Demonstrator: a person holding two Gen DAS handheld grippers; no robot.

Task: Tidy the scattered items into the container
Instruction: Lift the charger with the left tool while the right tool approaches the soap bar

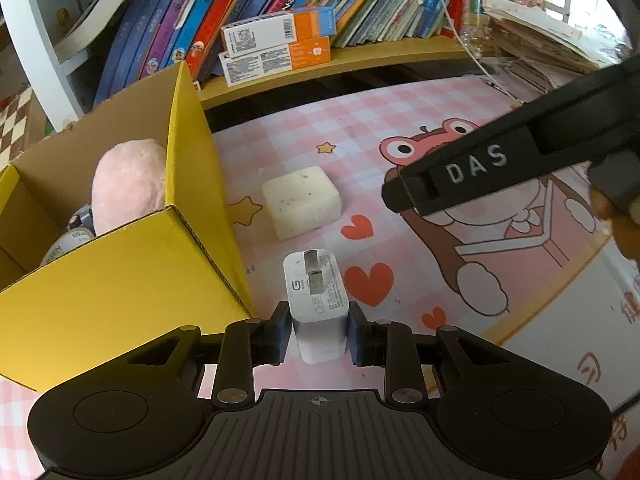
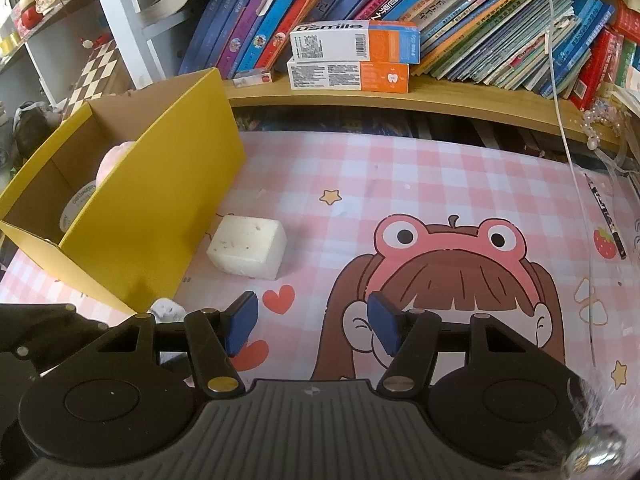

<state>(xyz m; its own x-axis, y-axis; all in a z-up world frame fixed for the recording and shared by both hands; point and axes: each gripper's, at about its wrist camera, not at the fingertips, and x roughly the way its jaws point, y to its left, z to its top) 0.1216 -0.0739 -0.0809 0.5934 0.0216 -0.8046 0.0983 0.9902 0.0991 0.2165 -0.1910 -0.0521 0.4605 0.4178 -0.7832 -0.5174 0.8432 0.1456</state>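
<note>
**Desk tidy: charger between left fingers, right fingers empty**

- Left gripper: low centre of the left wrist view. Its blue fingers are drawn in to a narrow gap on either side of the white charger, pads at its flanks and apparently pressing. The charger stands with its two metal prongs facing the camera, over the counter, just right of the yellow box.
- Right gripper: low centre of the right wrist view. Fingers stand about half apart with nothing between them, above the printed cartoon girl in a frog hat. In the left wrist view it shows as a black bar at right, lettered "DAS".
- Yellow cardboard box: left of both views, open-topped. Holds a pink plush toy and a round item with a pale label, partly hidden.
- Cream block: speckled, lying on the counter just beside the box's right wall, above the charger in frame.
- Counter covering: pink-and-white check with stars and hearts.
- Shelf: upper frame, with leaning books and two stacked white-and-orange cartons.
</note>
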